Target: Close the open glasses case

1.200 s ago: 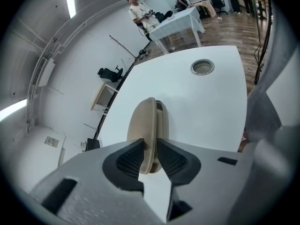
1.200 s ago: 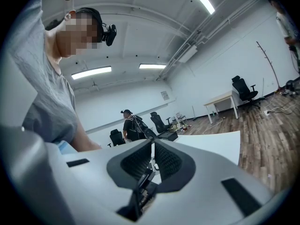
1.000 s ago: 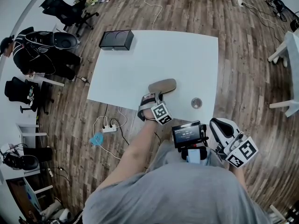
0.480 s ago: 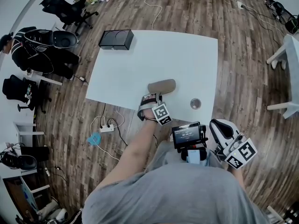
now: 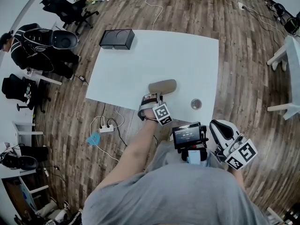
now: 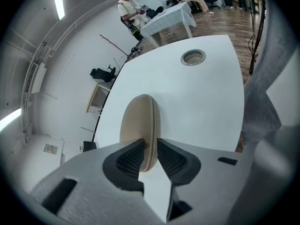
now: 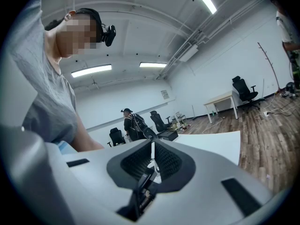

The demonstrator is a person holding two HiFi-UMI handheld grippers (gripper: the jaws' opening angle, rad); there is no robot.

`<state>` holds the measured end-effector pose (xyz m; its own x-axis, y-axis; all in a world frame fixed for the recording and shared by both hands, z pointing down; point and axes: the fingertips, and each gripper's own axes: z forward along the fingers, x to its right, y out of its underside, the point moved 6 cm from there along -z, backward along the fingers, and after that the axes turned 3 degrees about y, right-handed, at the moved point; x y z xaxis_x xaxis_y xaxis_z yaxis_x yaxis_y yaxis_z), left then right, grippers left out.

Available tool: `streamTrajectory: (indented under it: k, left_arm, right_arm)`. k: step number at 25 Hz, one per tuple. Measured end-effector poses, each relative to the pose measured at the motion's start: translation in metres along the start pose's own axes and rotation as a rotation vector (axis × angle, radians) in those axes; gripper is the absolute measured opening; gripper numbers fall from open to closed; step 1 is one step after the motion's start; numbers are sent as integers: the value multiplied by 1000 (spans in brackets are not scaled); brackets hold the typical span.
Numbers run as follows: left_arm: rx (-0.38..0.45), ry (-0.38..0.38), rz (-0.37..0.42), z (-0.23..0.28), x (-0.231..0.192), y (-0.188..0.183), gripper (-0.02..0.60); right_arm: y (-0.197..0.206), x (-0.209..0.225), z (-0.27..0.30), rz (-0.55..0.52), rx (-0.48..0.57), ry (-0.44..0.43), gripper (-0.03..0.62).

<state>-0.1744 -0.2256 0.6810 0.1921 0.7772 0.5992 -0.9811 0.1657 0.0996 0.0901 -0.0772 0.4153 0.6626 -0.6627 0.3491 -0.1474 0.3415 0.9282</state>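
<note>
At the far left of the head view, black office chairs [image 5: 65, 11] stand on the wooden floor [image 5: 243, 74], and a black box [image 5: 116, 39] sits on the far left corner of the white table [image 5: 140, 64]. Below the table's near edge a white power strip [image 5: 108, 128] lies on the floor among its cables. Near the middle of the table's near side lies the tan glasses case [image 5: 162, 86], its two halves together. In the left gripper view only a thin seam runs along its rounded shell [image 6: 139, 125]. The left gripper [image 5: 151, 99] reaches in from the near edge and has the case's near end clamped. In its own view the gripper [image 6: 149, 149] has its two ribbed pads [image 6: 129, 159] pressed against opposite sides of the shell, one on each half, with the seam between them. To the right of the case, and apart from it, a small round metal lid [image 5: 196, 104] rests on the table. It shows again farther off in the left gripper view [image 6: 193, 57]. Farther right, off the table and beside the person's waist, the right gripper [image 5: 220, 128] is held in the air. In its own view it [image 7: 152, 151] has its jaws brought together with nothing between them, and beyond them a corner of the table [image 7: 215, 142] can be seen
</note>
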Motion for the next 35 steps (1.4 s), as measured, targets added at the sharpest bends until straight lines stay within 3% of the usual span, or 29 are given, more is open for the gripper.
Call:
streamTrajectory:
  k: [17,23,26,28,35]
  left_arm:
    - [37,-19,-7,-4,-6,3,95]
    - [114,-54,-77,-21,-16,-1,95]
    - [194,-69,-170,-42,-26,0,95]
    - [276,-60,-279,-62,-31,1,95]
    - [671,131,-747,-146,-30,-5,95]
  right_arm:
    - [-4,-2,1,-5,13,-7,34]
    - [-3,-1,4,-3,18,-22,34]
    - [-2,-1,10,2,20,-33,34]
    - [-2,-2,12,5,19,-39,34]
    - [0,0,14,4,20,-72,34]
